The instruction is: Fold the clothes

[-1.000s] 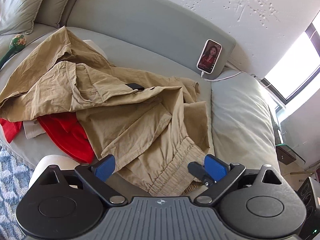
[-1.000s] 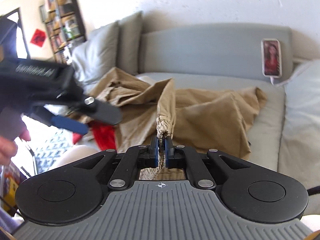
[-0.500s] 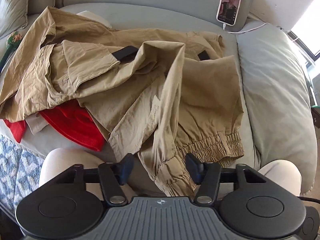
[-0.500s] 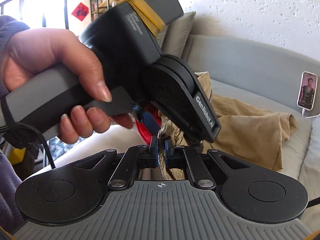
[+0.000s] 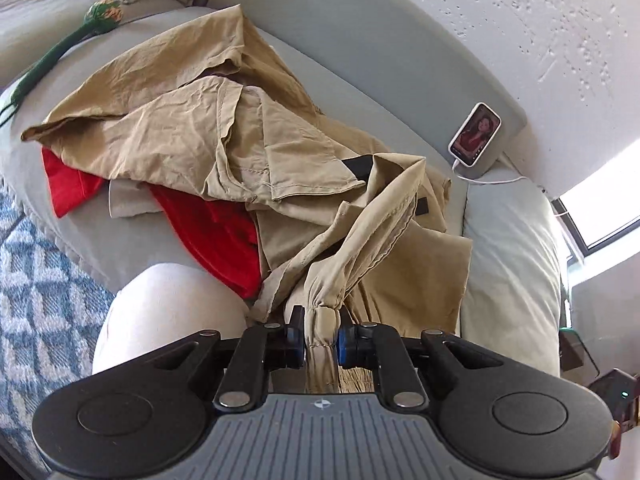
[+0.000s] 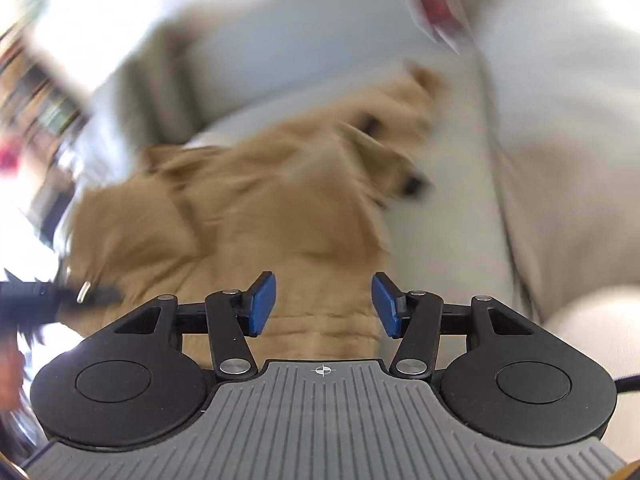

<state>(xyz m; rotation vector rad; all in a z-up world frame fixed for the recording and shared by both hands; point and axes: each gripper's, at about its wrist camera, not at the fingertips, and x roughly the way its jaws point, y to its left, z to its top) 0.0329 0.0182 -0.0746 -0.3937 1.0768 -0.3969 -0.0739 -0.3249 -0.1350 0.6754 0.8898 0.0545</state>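
My left gripper (image 5: 321, 343) is closing its fingers on the gathered cuff of the crumpled khaki cotton trousers (image 5: 240, 152), which sprawl over a red garment (image 5: 216, 236) on the grey sofa (image 5: 360, 52). Only the left view shows that red cloth sharply. The blurred right view shows my right gripper (image 6: 323, 304) with fingers spreading apart, nothing between them, above the trousers.

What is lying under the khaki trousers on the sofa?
A red garment and a pale cloth stick out beneath the khaki trousers. How far they reach under is covered.
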